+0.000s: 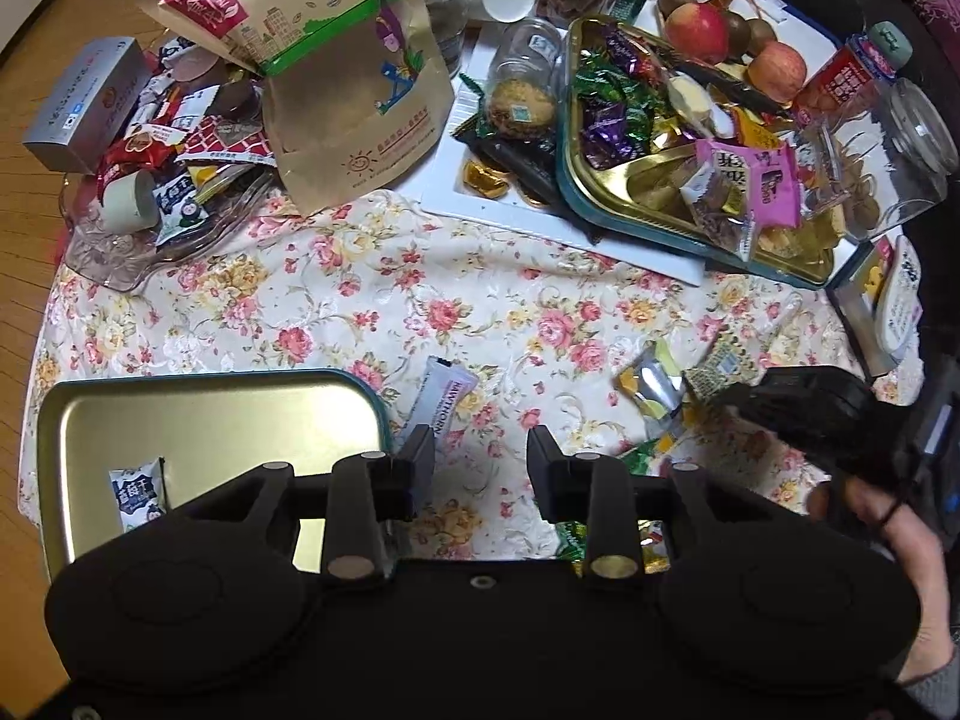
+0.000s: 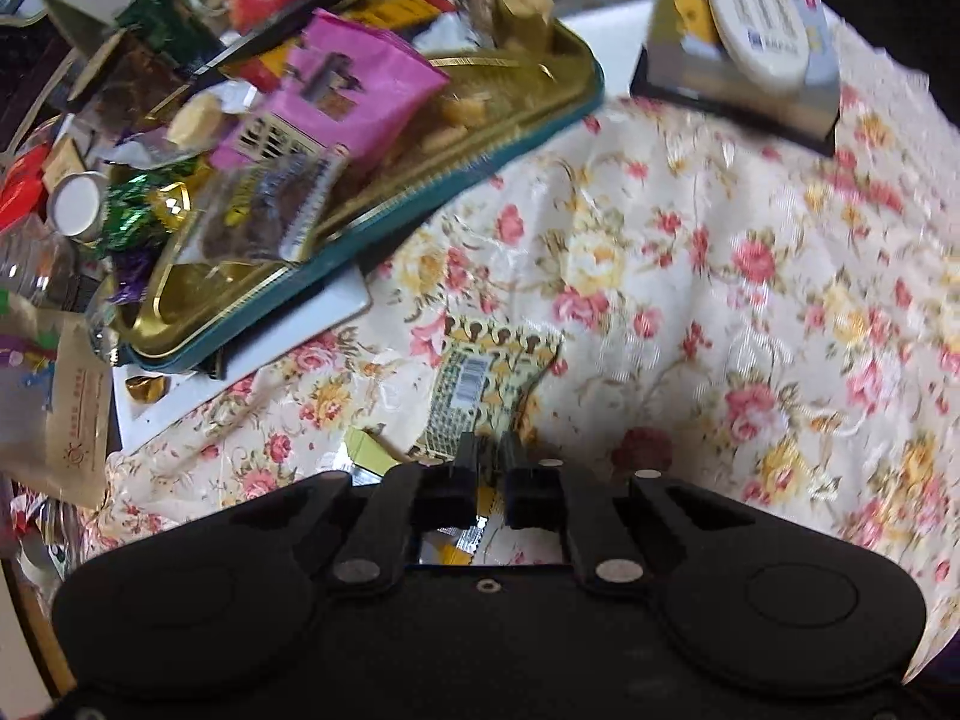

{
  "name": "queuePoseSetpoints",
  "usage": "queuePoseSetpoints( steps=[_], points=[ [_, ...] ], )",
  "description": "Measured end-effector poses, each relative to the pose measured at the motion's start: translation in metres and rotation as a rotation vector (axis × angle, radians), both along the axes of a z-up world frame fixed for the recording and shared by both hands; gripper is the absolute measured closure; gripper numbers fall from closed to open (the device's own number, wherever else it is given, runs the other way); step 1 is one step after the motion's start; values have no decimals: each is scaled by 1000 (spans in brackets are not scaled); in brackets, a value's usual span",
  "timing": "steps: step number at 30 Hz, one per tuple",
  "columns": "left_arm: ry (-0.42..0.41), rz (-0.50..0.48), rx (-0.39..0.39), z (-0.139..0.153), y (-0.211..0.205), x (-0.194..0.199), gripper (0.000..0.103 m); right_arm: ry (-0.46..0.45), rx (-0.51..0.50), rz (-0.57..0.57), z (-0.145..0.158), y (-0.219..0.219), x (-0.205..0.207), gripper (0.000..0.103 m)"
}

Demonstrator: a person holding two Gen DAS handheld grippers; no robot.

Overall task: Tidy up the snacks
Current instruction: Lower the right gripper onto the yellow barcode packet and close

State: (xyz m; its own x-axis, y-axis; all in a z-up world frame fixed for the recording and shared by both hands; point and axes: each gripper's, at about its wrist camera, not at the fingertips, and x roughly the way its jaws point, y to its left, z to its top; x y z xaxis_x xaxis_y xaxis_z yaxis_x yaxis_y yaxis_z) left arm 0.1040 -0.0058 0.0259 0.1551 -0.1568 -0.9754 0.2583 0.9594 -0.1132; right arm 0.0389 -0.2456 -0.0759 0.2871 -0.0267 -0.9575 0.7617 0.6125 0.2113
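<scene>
My left gripper (image 1: pixel 480 450) is open and empty above the floral tablecloth. To its left lies a gold tin lid (image 1: pixel 204 420) with one blue-and-white snack packet (image 1: pixel 137 492) in it. A white hawthorn bar (image 1: pixel 441 399) lies by the left finger. My right gripper (image 2: pixel 487 450) is shut on a patterned yellow snack packet (image 2: pixel 486 375) with a barcode. In the left wrist view that packet (image 1: pixel 723 363) and a silver-yellow packet (image 1: pixel 651 387) lie at the right gripper's tip.
A gold tray with a teal rim (image 1: pixel 576 204) (image 2: pixel 384 228) holds candies and a pink packet (image 1: pixel 759 180). A brown paper bag (image 1: pixel 336 78), a glass dish (image 1: pixel 120 252) of snacks, jars (image 1: pixel 522 78), apples (image 1: pixel 696 30) and a grey box (image 1: pixel 84 108) crowd the back.
</scene>
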Motion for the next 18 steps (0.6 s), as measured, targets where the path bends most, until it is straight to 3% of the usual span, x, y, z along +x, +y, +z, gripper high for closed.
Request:
queuePoseSetpoints(
  steps=[2, 3, 9, 14, 17, 18],
  points=[
    [4, 13, 18, -4, 3, 0, 61, -30, -12, -19, 8, -1, -2, 67],
    [8, 21, 21, -5, 4, 0, 61, -40, -7, -47, 11, -3, -4, 48],
    [17, 26, 23, -8, 6, -3, 61, -39, -19, -115, 5, -6, 6, 49],
    [13, 3, 25, -8, -1, -4, 61, 68, -51, -95, -23, 4, 19, 49],
    [6, -5, 32, -7, -5, -6, 61, 84, -120, -77, -28, 10, 23, 43],
    [5, -10, 34, -7, -7, -7, 61, 118, -126, -58, -31, 11, 26, 34]
  ],
)
